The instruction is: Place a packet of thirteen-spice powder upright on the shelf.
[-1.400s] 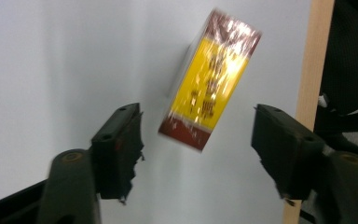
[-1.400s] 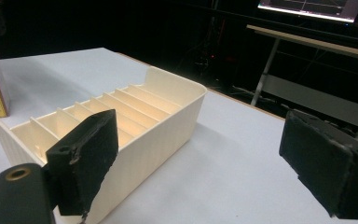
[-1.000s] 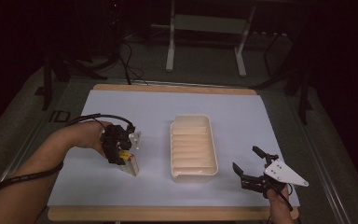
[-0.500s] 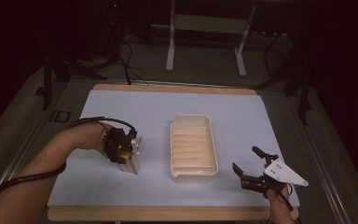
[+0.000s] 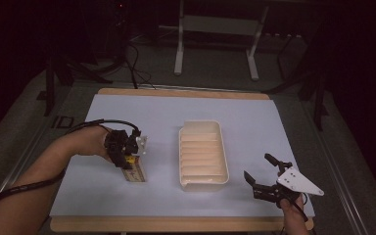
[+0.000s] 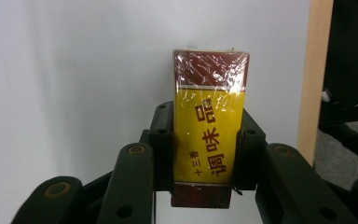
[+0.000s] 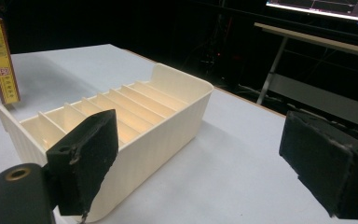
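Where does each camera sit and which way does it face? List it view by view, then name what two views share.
High view: above the person's side, looking forward and down on the table; both forearms, the left gripper and right gripper show.
Left gripper view: rides the left gripper, looking down on the yellow box clamped between its jaws.
Right gripper view: rides the right gripper, looking level across its open jaws at the cream tray.
Shared: high and right gripper views both show the tray and the box.

left tool [image 5: 133, 165] clamped, right tool [image 5: 263, 172] agape
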Available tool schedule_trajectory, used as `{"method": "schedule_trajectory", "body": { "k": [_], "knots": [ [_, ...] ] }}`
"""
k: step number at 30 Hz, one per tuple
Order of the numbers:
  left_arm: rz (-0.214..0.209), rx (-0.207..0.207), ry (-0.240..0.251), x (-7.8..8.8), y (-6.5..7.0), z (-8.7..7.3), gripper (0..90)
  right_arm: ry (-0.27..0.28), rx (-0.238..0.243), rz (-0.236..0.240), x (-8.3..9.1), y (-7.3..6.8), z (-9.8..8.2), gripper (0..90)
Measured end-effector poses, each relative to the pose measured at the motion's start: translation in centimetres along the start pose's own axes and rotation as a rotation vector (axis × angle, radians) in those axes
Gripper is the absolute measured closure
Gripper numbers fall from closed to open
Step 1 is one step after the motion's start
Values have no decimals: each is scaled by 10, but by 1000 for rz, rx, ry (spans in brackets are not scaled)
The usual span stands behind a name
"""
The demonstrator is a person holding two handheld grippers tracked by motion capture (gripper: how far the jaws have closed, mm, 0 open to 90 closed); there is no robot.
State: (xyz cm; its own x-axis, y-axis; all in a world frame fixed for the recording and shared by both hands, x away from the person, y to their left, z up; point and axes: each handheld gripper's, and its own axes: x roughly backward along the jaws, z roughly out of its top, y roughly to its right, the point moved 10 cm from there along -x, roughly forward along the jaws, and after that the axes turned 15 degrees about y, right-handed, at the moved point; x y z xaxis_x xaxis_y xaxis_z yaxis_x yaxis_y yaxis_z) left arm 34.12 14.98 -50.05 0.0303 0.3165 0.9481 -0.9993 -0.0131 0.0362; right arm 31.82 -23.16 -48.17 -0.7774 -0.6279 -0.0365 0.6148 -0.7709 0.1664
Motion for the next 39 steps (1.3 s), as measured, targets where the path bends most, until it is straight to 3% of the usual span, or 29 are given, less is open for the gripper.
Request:
{"method": "schedule_trajectory", "body": {
  "k": [2, 4, 6, 9, 11, 13, 16, 22, 27, 30, 35, 39],
  "knots": [
    [-7, 39, -13, 0, 0, -1, 679, 3, 2, -2, 0, 1, 1, 117],
    [-24, 118, -31, 1, -2, -2, 679, 4, 2, -1, 1, 1, 1, 117],
    [-20, 153, -38, 3, -4, -2, 679, 4, 1, -2, 1, 1, 2, 117],
    [-33, 218, -17, 7, -5, 3, 679, 4, 1, -2, 1, 1, 2, 117],
    [-25, 241, -2, 10, -8, 6, 679, 5, 2, -2, 1, 1, 2, 117],
    [-21, 239, 0, 11, -8, 7, 679, 7, 4, -1, 1, 1, 2, 117],
    [-41, 261, 1, 14, -7, 11, 679, 7, 6, 1, 2, 1, 3, 117],
    [-54, 341, 15, 21, -11, 18, 679, 11, 6, 0, 2, 1, 4, 117],
    [-37, 346, 52, 30, -14, 30, 680, 11, 8, 1, 2, 1, 4, 117],
    [-18, 324, 71, 33, -16, 37, 680, 12, 9, 2, 2, 0, 5, 117],
    [23, 241, 108, 35, -17, 46, 679, 12, 7, 0, 2, 1, 4, 117],
    [4, 228, 124, 34, -17, 53, 679, 10, 6, 0, 3, 1, 4, 117]
  ]
}}
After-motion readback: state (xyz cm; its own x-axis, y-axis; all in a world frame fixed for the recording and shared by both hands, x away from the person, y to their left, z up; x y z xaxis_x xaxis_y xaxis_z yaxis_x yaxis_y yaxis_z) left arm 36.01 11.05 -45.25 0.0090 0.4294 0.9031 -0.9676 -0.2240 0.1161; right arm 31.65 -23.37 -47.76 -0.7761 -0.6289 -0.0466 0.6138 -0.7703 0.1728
